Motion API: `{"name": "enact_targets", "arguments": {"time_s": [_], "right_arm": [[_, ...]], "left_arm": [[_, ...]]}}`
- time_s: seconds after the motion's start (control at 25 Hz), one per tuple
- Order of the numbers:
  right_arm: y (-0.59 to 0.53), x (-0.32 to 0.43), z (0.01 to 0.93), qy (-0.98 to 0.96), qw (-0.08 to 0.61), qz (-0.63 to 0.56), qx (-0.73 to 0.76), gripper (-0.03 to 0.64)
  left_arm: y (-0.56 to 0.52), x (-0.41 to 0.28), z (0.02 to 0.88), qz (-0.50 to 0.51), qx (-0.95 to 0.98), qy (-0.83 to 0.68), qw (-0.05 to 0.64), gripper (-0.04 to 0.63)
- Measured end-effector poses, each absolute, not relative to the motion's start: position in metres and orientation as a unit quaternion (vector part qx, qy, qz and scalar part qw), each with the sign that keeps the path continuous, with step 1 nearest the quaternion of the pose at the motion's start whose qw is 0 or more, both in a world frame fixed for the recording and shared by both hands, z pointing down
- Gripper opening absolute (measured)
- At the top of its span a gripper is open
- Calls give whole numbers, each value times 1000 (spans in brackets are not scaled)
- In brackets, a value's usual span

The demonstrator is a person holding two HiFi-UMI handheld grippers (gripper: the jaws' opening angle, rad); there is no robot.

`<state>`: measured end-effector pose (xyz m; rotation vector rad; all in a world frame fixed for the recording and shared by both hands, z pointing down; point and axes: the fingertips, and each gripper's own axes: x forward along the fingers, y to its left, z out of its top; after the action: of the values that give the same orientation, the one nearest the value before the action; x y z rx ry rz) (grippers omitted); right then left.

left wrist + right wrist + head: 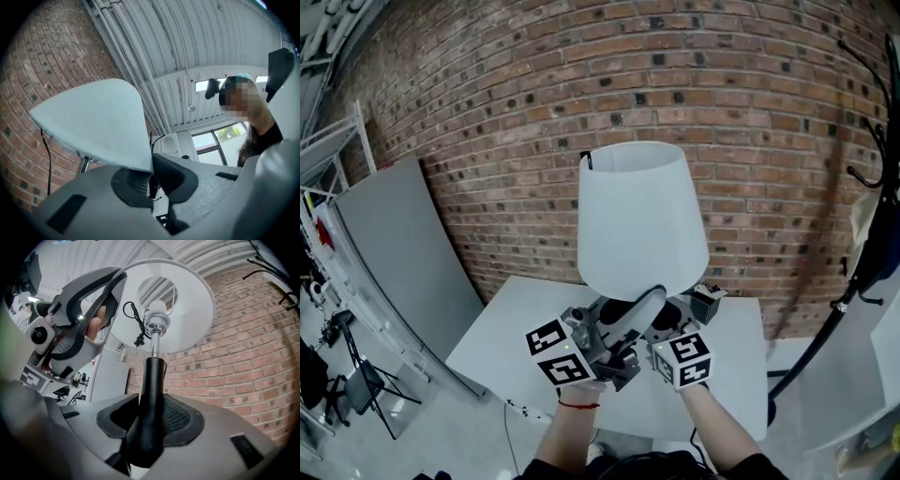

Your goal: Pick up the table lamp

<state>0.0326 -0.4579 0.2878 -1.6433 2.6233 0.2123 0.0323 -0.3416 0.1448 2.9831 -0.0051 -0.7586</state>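
The lamp (642, 220) is held up in the mid of the frame, over the white bench (516, 323) & in front of a brick wall (487, 112). The R tongs (150, 416) are wide apart but tight on its black stem (152, 380). The L tongs (151, 180) are nearly closed, pinching the bottom edge of the white shade (93, 122).

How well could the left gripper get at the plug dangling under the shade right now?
Probably not without letting go first: the left gripper appears closed on the rim of the lamp shade, and the plug hangs up inside it.
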Motion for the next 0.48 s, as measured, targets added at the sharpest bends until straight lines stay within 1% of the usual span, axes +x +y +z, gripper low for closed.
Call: {"name": "enact_targets", "arguments": {"time_s": [0.48], "right_arm": [[-453,30,240,845,42,104,-523,164]], "left_arm": [[-328,31,107,-248,969,-2,-2,15]]}}
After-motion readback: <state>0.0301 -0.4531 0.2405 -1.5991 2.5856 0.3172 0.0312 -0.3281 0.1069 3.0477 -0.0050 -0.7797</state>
